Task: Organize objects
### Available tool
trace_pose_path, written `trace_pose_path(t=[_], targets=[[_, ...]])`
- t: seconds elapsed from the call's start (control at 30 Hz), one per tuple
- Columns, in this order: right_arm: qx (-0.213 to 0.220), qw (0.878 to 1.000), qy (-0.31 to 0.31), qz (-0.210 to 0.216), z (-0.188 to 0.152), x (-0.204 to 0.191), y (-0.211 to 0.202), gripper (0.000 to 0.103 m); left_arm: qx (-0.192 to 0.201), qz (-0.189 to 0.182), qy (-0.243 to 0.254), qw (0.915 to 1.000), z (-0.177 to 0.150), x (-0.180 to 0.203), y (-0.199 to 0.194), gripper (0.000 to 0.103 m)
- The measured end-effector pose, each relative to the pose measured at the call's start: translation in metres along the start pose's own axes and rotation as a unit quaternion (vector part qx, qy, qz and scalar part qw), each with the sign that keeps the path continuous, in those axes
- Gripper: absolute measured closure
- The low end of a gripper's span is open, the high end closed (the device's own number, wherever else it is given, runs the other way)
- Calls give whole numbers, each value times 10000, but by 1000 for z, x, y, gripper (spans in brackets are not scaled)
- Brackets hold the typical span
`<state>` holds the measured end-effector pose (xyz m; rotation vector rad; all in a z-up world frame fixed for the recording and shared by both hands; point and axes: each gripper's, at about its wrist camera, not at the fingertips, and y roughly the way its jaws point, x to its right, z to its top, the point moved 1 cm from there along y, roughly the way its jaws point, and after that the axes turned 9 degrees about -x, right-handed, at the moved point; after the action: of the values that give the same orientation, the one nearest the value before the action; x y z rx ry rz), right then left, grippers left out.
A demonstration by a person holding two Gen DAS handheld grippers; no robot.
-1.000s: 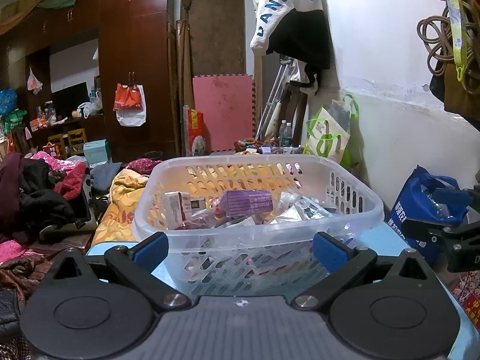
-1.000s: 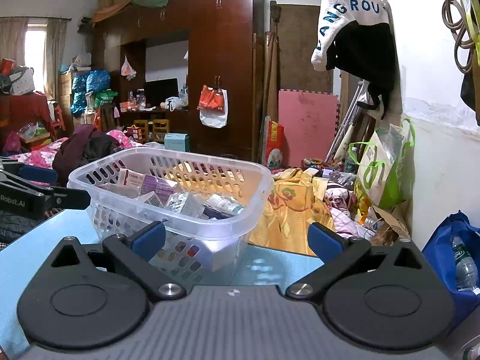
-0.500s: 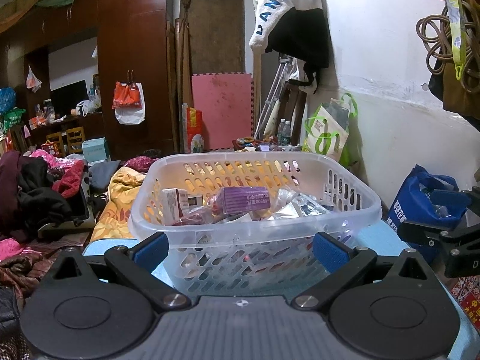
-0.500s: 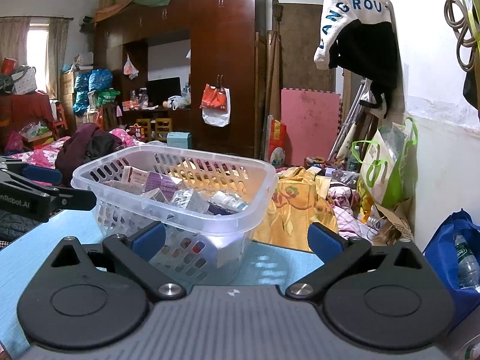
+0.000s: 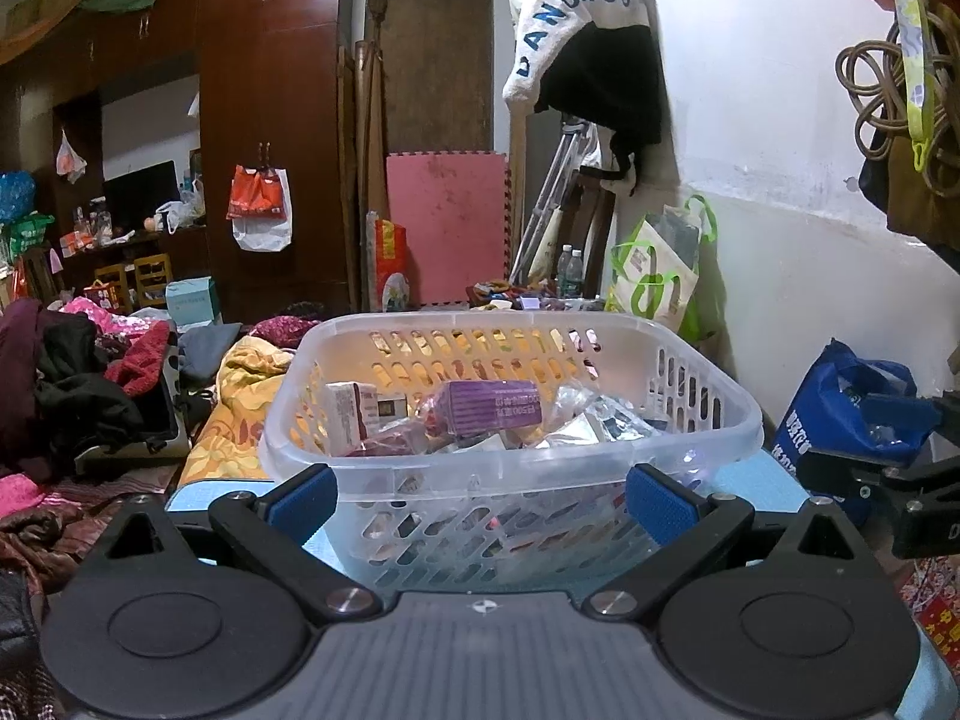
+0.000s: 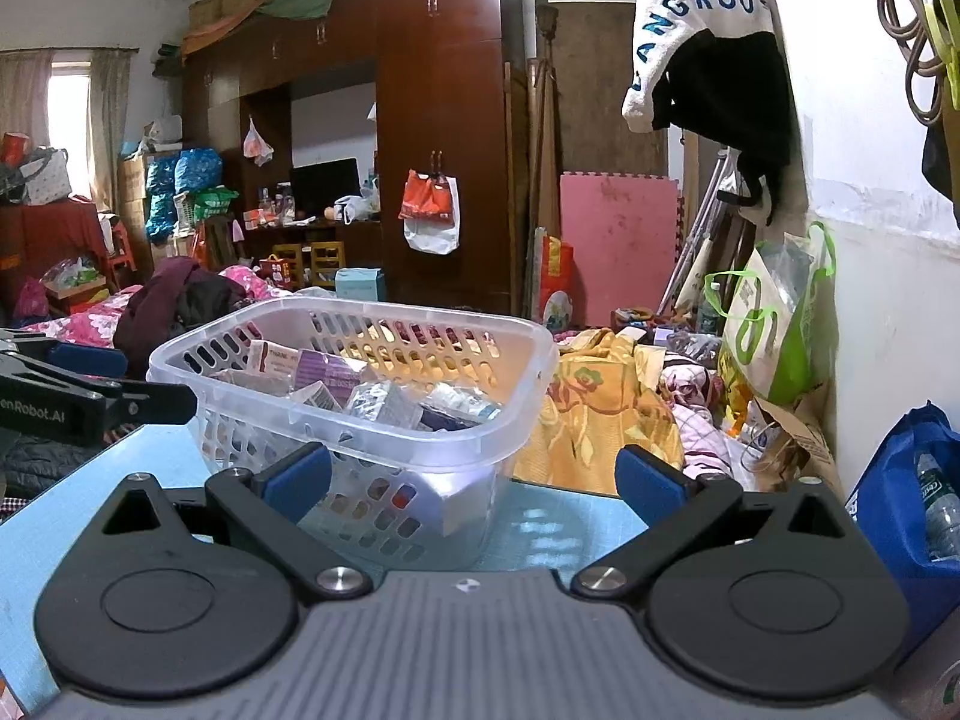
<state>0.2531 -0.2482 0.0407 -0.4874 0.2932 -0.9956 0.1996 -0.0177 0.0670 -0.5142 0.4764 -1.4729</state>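
Note:
A clear plastic basket (image 5: 516,468) (image 6: 516,420) stands on a light blue table (image 5: 756,474) (image 6: 72,492). It holds several small packs, among them a purple box (image 5: 492,408) (image 6: 327,367) and a white and red box (image 5: 348,414). My left gripper (image 5: 480,495) is open just in front of the basket's near wall, blue pads apart. My right gripper (image 6: 474,474) is open too, level with the basket's right corner. Each gripper shows at the edge of the other's view: the right gripper (image 5: 882,480) on the right, the left gripper (image 6: 90,402) on the left.
A yellow flowered cloth (image 5: 240,414) (image 6: 588,414) and piled clothes (image 5: 78,384) lie beyond the table. A blue bag (image 5: 852,414) (image 6: 906,498) with bottles stands at the right wall. A green and white bag (image 6: 774,324) leans on the wall. A dark wardrobe (image 6: 444,138) fills the back.
Both grippers have risen slightly and come a little nearer; the basket sits lower and larger in each view. Both stay open.

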Motion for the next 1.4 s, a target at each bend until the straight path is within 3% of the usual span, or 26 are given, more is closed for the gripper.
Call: trace_pose_path(t=[1.4], targets=[[-71, 10000, -50, -42, -7, -2, 4, 0, -37, -8, 43, 10000, 1, 8, 5, 0]])
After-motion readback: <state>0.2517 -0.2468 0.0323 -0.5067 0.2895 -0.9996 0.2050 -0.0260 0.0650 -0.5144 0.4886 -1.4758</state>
